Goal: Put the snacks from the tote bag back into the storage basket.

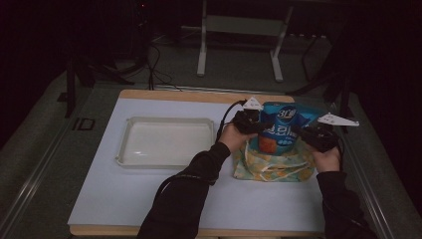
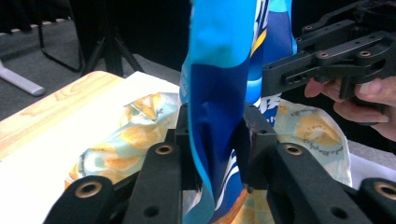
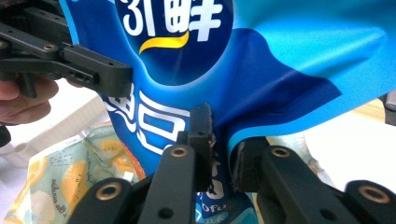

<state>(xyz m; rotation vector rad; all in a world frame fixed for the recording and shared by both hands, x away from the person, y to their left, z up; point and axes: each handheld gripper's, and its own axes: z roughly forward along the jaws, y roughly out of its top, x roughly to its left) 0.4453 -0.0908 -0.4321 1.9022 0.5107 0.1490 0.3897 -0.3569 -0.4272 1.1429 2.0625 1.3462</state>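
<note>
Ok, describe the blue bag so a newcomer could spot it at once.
On the white table, right of the white tray, a yellow-patterned pouch lies flat. The blue bag stands above it, pinched by left gripper and right gripper; only it is glossy blue with white lettering.

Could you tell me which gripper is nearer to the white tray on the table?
Left. The left gripper pinches the blue bag's near edge, just right of the white tray. The right gripper grips the bag's far edge, farther from the tray.

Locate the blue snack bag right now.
In the high view, the blue snack bag stands right of the tray, pinched between left gripper and right gripper.
</note>
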